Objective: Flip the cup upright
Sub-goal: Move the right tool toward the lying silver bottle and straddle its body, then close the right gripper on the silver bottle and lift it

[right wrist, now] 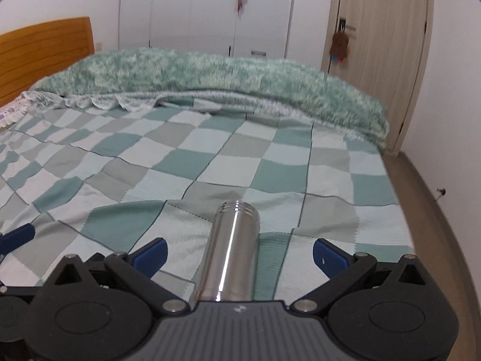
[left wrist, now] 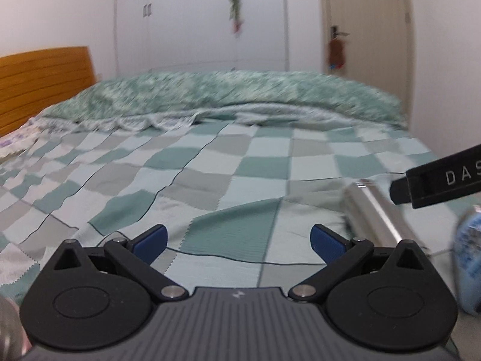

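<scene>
A shiny steel cup lies on its side on the checked bedspread, its threaded mouth pointing away from me. My right gripper is open, its blue pads on either side of the cup without touching it. In the left wrist view the cup lies at the right, beside the right gripper's black finger. My left gripper is open and empty over the bedspread, left of the cup.
A folded green quilt lies across the far side of the bed. A wooden headboard is at the left. The bed's right edge drops to the floor. A blurred blue object sits at the far right.
</scene>
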A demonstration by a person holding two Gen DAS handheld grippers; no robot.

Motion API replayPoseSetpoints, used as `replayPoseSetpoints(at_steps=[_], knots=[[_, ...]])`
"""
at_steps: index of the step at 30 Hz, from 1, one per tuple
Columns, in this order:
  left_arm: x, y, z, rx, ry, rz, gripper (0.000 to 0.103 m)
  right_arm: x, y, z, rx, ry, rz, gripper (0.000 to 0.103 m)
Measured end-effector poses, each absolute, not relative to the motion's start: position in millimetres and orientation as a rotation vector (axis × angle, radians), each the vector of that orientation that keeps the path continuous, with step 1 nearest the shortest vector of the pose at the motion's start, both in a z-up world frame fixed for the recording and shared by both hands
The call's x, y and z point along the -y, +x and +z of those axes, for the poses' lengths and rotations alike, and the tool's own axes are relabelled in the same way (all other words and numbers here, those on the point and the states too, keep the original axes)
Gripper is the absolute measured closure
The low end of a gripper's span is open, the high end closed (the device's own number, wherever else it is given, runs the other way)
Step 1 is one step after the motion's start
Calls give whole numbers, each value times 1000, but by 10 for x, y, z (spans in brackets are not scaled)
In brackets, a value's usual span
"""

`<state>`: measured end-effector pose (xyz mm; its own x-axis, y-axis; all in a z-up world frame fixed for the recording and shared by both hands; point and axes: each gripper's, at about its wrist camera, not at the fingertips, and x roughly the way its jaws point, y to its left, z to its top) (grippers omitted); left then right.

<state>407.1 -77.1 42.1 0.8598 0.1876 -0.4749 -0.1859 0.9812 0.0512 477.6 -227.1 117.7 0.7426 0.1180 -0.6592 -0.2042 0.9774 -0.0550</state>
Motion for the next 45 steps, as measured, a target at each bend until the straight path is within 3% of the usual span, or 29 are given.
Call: replayPoseSetpoints(at_steps=[19,22,23,34,45], knots=[[745,4571,-8,-648,10,102,0,1980,5566,525,-956,-121,152,11],[760,4582,-46,-658,3,69,0,1943,5604,464,-982,-142,139,28],[761,4582,-52,-657,2,68,0,1938,5615,437,-992,-151,123,41],[765,4452,166,-627,2,85,0,2017,5358,638,-922,-133,128,41],[879,3462,942,-526,17,43,0,2185,4279,1578,-783,-109,121,41]])
